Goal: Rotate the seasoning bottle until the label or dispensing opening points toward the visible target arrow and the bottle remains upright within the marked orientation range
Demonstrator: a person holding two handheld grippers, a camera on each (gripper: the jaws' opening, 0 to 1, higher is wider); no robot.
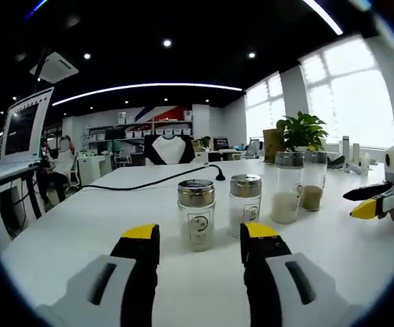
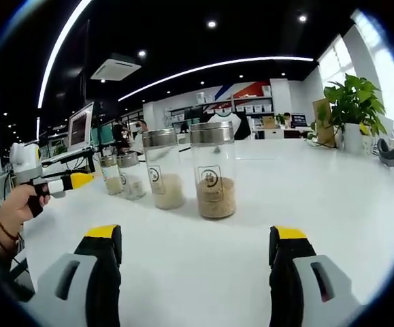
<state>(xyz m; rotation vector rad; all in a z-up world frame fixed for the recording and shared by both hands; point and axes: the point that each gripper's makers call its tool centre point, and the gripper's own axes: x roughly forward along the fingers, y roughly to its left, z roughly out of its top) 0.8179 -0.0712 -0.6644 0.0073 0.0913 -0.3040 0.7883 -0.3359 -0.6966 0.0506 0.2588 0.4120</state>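
Glass-looking seasoning bottles stand in a loose row on the white table (image 1: 81, 218), four in all, each clear-walled with a metal cap and a small label. They would likely handle as rigid, smooth and somewhat slippery, light with so little filling, and breakable if tipped; the safest hold looks to be on the straight wall below the cap, with the turn made about the upright axis.

Left gripper (image 1: 201, 240) has its jaws spread wide and holds nothing. The nearest bottle (image 1: 197, 214) stands upright just beyond the fingertips, in line with the gap between them but closer to the left finger; a second bottle (image 1: 245, 204) stands just beside it, ahead of the right finger. Two taller bottles stand farther off to the right.

Right gripper (image 2: 197, 240) is likewise wide open and empty. The tall bottle with brown seasoning (image 2: 214, 170) stands ahead of the gap, well apart from the fingertips, label facing the gripper. No target arrow can be made out.
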